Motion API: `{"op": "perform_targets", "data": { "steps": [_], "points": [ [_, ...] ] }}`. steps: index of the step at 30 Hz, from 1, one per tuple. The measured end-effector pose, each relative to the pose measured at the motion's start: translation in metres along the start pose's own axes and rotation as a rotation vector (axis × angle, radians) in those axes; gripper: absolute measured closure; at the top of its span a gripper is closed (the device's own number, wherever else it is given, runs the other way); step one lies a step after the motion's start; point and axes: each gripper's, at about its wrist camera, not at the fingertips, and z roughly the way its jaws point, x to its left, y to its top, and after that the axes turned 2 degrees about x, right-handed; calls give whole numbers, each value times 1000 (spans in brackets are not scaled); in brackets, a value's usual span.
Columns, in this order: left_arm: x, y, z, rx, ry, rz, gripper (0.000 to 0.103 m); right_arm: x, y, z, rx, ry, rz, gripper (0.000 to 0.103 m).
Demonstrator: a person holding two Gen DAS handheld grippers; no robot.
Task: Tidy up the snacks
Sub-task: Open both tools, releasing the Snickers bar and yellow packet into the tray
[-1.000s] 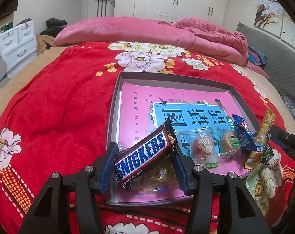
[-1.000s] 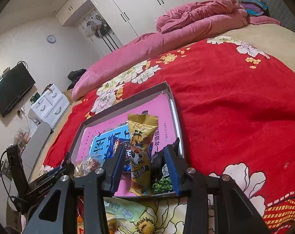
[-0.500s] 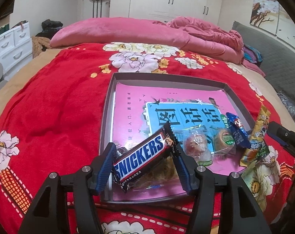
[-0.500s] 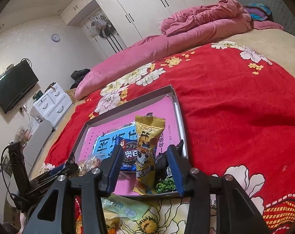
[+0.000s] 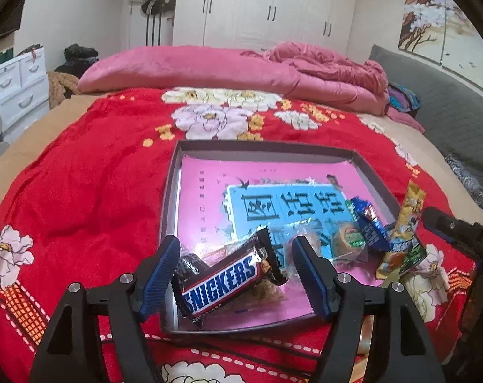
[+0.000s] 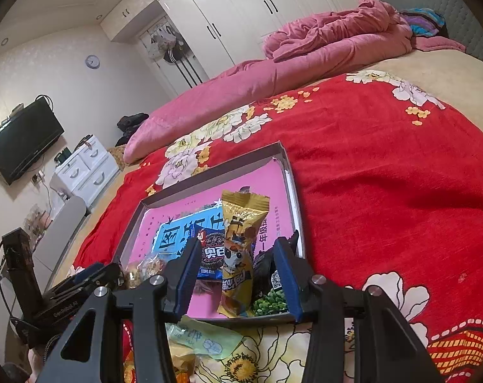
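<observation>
Bed tray (image 5: 366, 172): Snickers bar (image 5: 224, 279) between opening left gripper (image 5: 235, 274)

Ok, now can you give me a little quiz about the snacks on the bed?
1. True or false: the Snickers bar lies outside the tray.
2. The upright packet near the tray's front edge is: A yellow, B purple, C white.
3. Fill in: the blanket under the tray is ___ with flowers.

Key: 1 false, it is inside the tray; 2 A; 3 red.
</observation>
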Motion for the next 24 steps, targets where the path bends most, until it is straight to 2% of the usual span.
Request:
{"op": "perform_targets", "data": {
  "steps": [6,13,17,24],
  "points": [
    [3,3,-17,-58,0,-15,28,-1,1,-5,-12,8,-6,56],
    [9,2,-36,-95,-31,-35,27,0,-2,-13,-14,9,-24,48],
    [2,-3,-40,-79,-48,7,27,1,-5,-16,-6,13,-39,46],
    [-28,-18,-49,-56,-96,151,27,9,-14,-23,13,30,-77,45]
  ]
}}
